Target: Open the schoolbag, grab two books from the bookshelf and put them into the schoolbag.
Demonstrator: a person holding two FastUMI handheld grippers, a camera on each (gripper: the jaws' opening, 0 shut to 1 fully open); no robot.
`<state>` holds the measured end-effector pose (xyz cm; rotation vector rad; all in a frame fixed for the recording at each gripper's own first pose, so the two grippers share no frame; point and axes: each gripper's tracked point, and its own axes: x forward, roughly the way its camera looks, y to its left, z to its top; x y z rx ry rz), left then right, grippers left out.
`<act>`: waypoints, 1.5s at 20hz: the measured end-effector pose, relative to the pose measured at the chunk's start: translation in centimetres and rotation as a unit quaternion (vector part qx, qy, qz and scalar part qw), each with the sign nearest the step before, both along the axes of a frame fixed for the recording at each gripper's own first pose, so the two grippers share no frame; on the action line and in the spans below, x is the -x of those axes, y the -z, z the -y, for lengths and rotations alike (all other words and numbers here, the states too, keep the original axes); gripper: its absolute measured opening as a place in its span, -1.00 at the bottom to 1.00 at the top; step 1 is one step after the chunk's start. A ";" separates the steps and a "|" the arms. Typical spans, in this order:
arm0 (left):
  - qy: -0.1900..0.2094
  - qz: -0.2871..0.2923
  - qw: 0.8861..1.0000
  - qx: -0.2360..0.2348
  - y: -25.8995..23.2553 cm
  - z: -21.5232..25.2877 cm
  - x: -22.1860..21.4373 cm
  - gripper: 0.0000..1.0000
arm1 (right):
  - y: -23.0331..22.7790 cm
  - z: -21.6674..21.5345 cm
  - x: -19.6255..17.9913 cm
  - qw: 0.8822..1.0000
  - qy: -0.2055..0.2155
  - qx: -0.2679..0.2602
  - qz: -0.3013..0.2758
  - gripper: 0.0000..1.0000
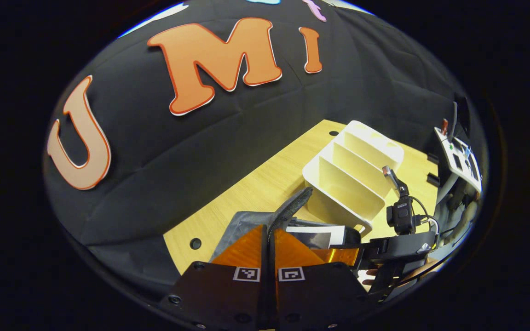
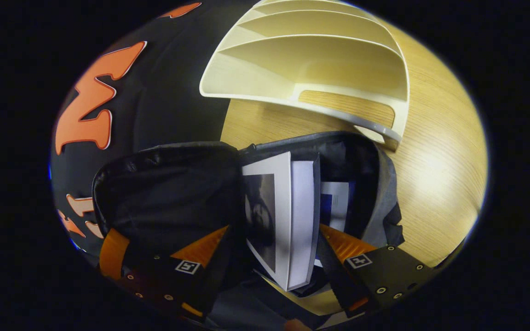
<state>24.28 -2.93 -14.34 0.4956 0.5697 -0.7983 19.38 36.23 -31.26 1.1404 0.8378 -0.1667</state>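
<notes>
The grey and black schoolbag (image 2: pixel 168 193) lies open on the wooden table (image 2: pixel 440 174). A pale-covered book (image 2: pixel 302 216) stands inside it between the spread fingers of my right gripper (image 2: pixel 273 227), with a small gap on the left side. A second book (image 2: pixel 336 207) sits deeper in the bag. The white bookshelf (image 2: pixel 311 59) behind it holds no books. In the left gripper view, my left gripper (image 1: pixel 269 248) is shut on the bag's black mesh strap (image 1: pixel 292 204), lifting it. The right gripper (image 1: pixel 334 254) reaches into the bag (image 1: pixel 242 225) beside the book (image 1: pixel 320 236).
The bookshelf (image 1: pixel 352 174) stands on the table (image 1: pixel 256 188) just past the bag. White equipment on a stand (image 1: pixel 458 158) is at the far right edge. A hand (image 1: pixel 430 266) holds the right gripper. The black booth wall runs along the table's left side.
</notes>
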 end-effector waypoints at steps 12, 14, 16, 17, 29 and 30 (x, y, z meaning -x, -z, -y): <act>-0.010 -0.021 1.000 0.016 1.7 -1.5 2.5 -0.99 | -3.2 5.9 3.6 0.999 0.000 0.050 -0.011 0.97; -0.020 -0.032 0.999 0.020 2.3 -1.6 3.7 -0.99 | -3.3 7.3 4.1 0.998 -0.005 0.067 -0.013 0.97; -0.035 -0.048 0.998 0.020 3.1 -1.6 5.2 -0.92 | -3.5 8.5 4.7 0.997 -0.016 0.080 -0.014 0.97; -0.042 -0.057 0.997 0.026 3.3 -1.5 6.0 -0.89 | -3.8 9.0 5.0 0.996 -0.020 0.083 -0.014 0.97; -0.198 -0.081 0.973 0.084 3.8 2.9 15.1 0.94 | -7.5 18.9 7.1 0.973 -0.140 0.182 0.003 0.97; -0.217 -0.068 0.970 0.091 3.2 3.5 15.3 0.97 | -8.6 19.8 7.1 0.969 -0.151 0.196 0.021 0.97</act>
